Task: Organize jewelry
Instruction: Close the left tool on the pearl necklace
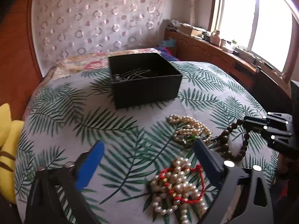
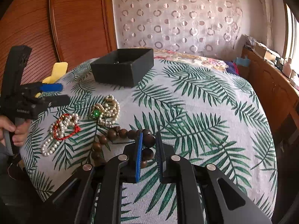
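A black open box [image 1: 145, 85] stands on the leaf-print bedspread [image 1: 74, 112] with thin metal pieces inside. In front of it lie a pearl necklace with a green stone [image 1: 188, 128] and a pearl strand tangled with red cord [image 1: 177, 184]. My left gripper [image 1: 147, 143] is open above the bed, and the red-cord pearls lie low between its fingers, close to the right one. In the right wrist view my right gripper [image 2: 149, 136] is shut on a brown wooden bead bracelet [image 2: 114, 132]. The rest of the bracelet trails left on the cloth.
A yellow plush toy [image 1: 7, 140] sits at the bed's left edge. A wooden shelf [image 1: 214, 50] crowded with small items runs under the window at right. A wooden wardrobe [image 2: 56, 28] stands behind the bed on the left. A hand [image 2: 11, 130] holds the left gripper's handle.
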